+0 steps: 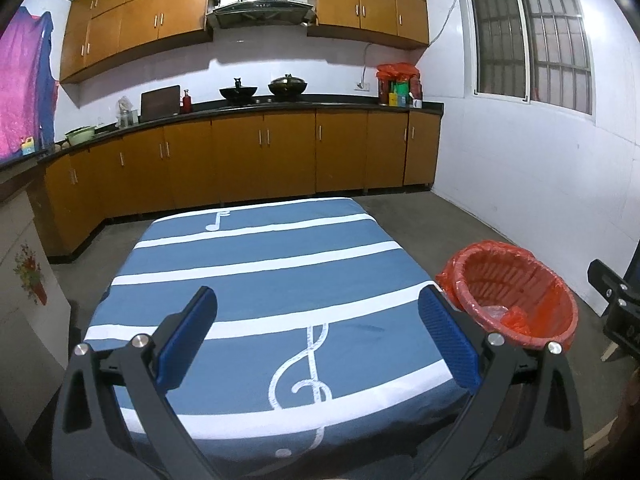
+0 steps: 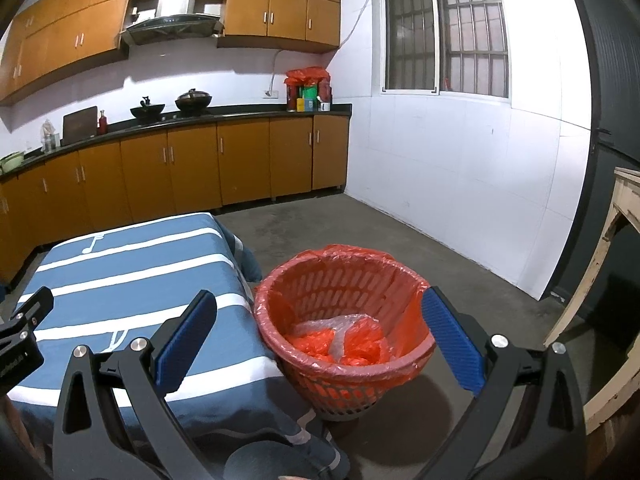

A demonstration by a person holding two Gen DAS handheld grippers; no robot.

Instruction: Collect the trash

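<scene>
the left tool (image 1: 318, 312) hangs over the table (image 1: 256, 264) with its blue pads spread wide and nothing between them. the right tool (image 2: 320, 316) is likewise spread wide and empty, held above the floor at the table's edge. in the right wrist view the red basket (image 2: 308, 312) sits directly between the two pads, at about 12 o'clock from the tool, lined with a red plastic bag (image 2: 404, 276) folded over its rim. crumpled clear plastic (image 2: 340, 326) and red plastic scraps (image 2: 316, 346) lie at its bottom. in the left wrist view the same basket stands at about 2 o'clock from the left tool, just beside the table's corner, on the floor.

the table is covered with a blue cloth striped in white, printed with a treble clef (image 1: 304, 376) near the tool and a single note (image 1: 218, 220) at the far end. no loose item shows on the cloth.

beyond it is a grey concrete floor (image 2: 360, 220), a row of orange-brown kitchen cabinets (image 1: 280, 156) under a dark countertop with two black woks (image 1: 262, 90) beneath a steel range hood (image 1: 260, 4). a barred window (image 1: 528, 40) is set in the white wall at 1 o'clock.
</scene>
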